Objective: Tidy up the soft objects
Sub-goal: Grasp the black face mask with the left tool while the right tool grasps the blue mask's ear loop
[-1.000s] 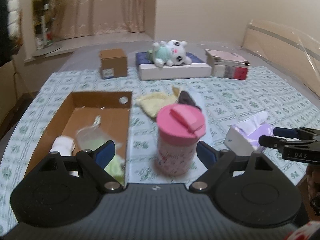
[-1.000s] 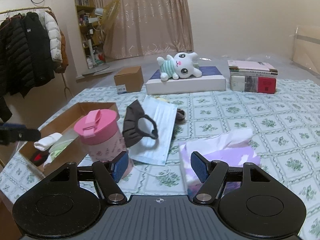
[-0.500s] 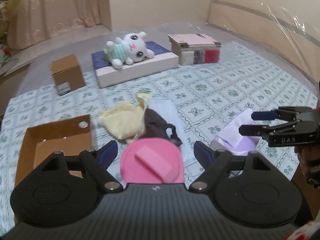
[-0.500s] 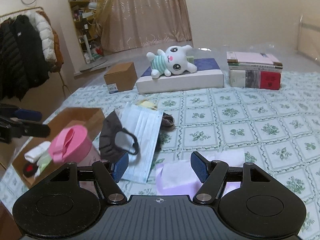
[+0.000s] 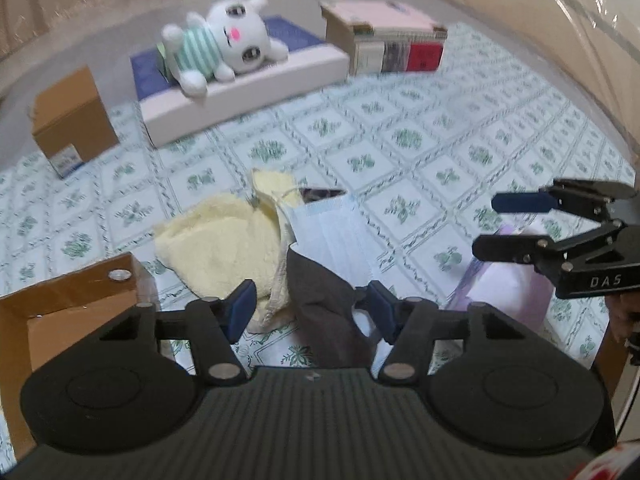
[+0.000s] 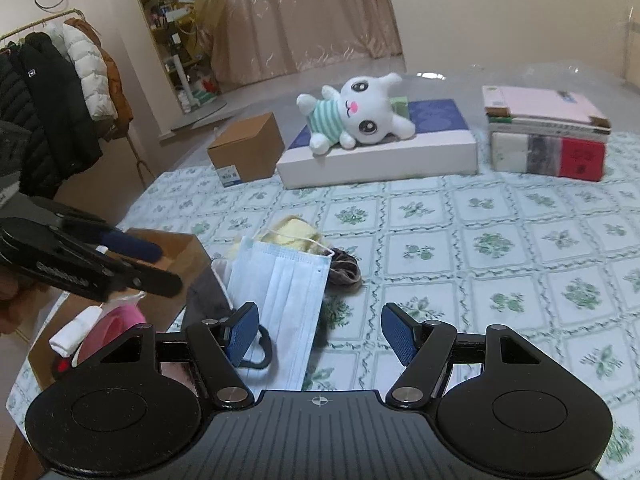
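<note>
Left tool (image 5: 310, 306) and right tool (image 6: 318, 334) both hover spread apart, holding nothing.
</note>
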